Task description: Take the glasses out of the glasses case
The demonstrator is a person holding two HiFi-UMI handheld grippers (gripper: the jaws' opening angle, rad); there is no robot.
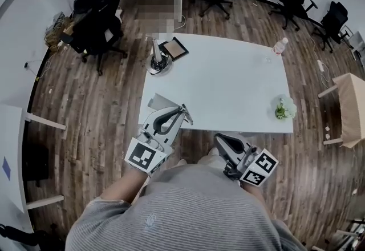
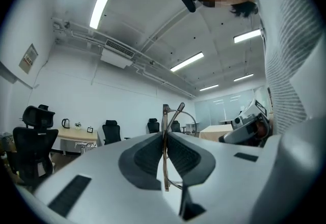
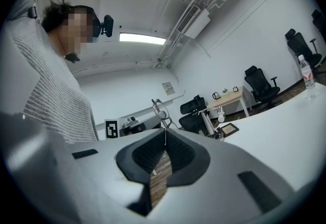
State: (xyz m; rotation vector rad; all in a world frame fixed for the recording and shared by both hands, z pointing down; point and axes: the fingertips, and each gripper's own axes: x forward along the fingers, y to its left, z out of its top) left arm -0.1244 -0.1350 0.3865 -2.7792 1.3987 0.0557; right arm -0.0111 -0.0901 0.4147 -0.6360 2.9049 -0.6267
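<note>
"Head view first: found both tools hanging just off the near edge of the table [image 1: 228,81], left gripper [image 1: 183,113] by the near-left corner, right gripper [image 1: 219,141] beside it, close to the body."

"And shut on anything?"

"Yes, 2 grips on 1 thing. Left gripper view: saw jaws pinched on the wire frame of the glasses [image 2: 165,116], with a rim and 1 temple standing up beyond the jaws. Right gripper view: saw jaws nipped on another thin piece of the same wire."

"So lifted clear of the table?"

"Looked so; held in the air off that near edge. Could not pick out the glasses case with any certainty."

"Step in hand, then?"

"Judged it the tail of the removal, perhaps unfolding. Next called for a gentle, matched pull with no twisting of so thin a frame, then lowering onto bare tabletop before easing either grip."
</note>
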